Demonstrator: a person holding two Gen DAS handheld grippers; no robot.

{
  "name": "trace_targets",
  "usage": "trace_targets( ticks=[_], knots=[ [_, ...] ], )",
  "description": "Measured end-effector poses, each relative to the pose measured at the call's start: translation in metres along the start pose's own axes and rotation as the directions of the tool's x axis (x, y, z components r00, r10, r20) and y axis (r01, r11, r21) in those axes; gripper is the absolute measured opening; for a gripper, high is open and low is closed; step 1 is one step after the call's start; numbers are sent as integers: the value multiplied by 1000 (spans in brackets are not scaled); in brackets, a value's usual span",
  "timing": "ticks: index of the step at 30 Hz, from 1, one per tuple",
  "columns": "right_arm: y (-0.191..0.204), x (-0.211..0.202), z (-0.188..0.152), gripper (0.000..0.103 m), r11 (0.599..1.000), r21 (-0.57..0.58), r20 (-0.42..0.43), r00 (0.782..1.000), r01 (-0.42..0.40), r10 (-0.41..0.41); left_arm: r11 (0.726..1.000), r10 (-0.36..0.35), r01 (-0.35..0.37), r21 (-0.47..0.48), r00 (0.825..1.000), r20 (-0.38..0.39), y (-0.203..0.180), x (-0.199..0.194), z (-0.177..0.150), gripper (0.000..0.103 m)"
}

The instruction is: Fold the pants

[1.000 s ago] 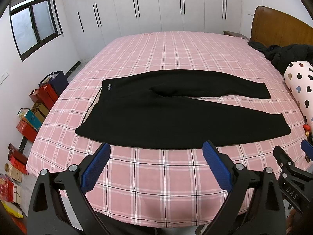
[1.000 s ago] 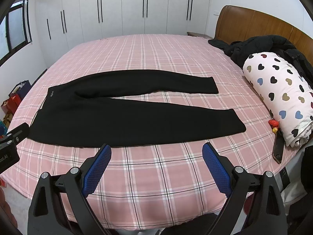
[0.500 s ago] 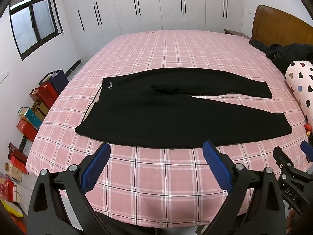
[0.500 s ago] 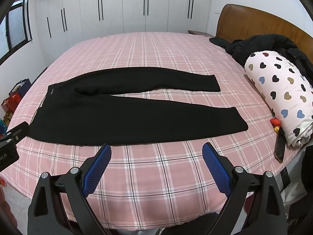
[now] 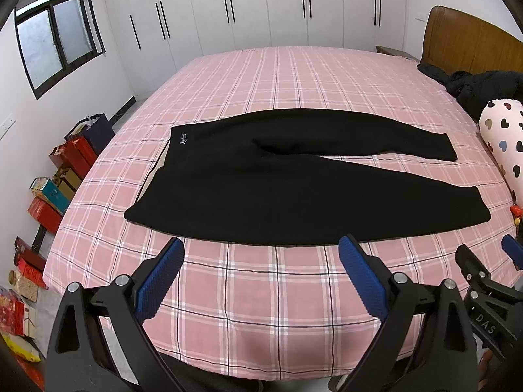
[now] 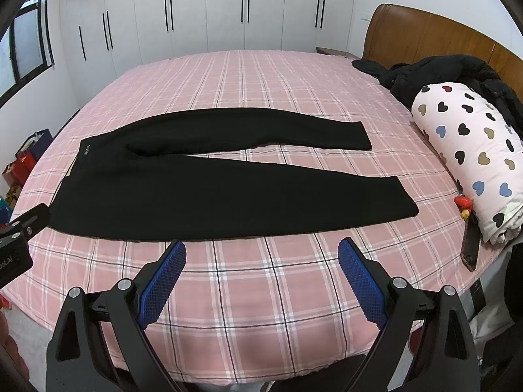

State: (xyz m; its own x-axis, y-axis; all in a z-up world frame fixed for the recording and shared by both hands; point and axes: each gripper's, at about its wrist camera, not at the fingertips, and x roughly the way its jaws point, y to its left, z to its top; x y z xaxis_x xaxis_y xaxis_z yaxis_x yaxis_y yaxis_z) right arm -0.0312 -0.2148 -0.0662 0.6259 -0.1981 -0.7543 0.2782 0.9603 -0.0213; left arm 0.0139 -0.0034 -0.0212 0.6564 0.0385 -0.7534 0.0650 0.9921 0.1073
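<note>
Black pants lie flat on the pink plaid bed, waistband to the left, both legs stretched to the right and spread apart at the cuffs. My left gripper hovers open over the bed's near edge, just short of the near leg's hem line, nothing between its blue pads. In the right wrist view, my right gripper is likewise open and empty, just in front of the near leg. At the right edge of the left wrist view the right gripper shows partly.
A heart-print rolled quilt and dark clothes lie by the wooden headboard on the right. A phone and a small red toy sit near the quilt. Boxes and bags line the floor left of the bed.
Both grippers have edged slightly forward and tilted so the pants sit a little higher in view. Both stay open; the pants have not moved.
</note>
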Motion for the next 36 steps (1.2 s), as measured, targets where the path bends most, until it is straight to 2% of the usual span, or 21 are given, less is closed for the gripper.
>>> trace_targets(
  ticks=[32, 34, 36],
  knots=[
    [0, 20, 3, 92, 1000, 3, -33, 999, -6, 6, 1000, 5, -5, -7, 999, -40, -2, 21, 2, 93],
    [-6, 26, 6, 92, 1000, 8, -37, 999, -28, 28, 1000, -10, 9, -17, 999, -46, 0, 25, 3, 95],
    [-20, 39, 13, 92, 1000, 13, -33, 999, -15, 16, 997, -65, 62, -46, 996, -59, 8, 35, 9, 95]
  ],
)
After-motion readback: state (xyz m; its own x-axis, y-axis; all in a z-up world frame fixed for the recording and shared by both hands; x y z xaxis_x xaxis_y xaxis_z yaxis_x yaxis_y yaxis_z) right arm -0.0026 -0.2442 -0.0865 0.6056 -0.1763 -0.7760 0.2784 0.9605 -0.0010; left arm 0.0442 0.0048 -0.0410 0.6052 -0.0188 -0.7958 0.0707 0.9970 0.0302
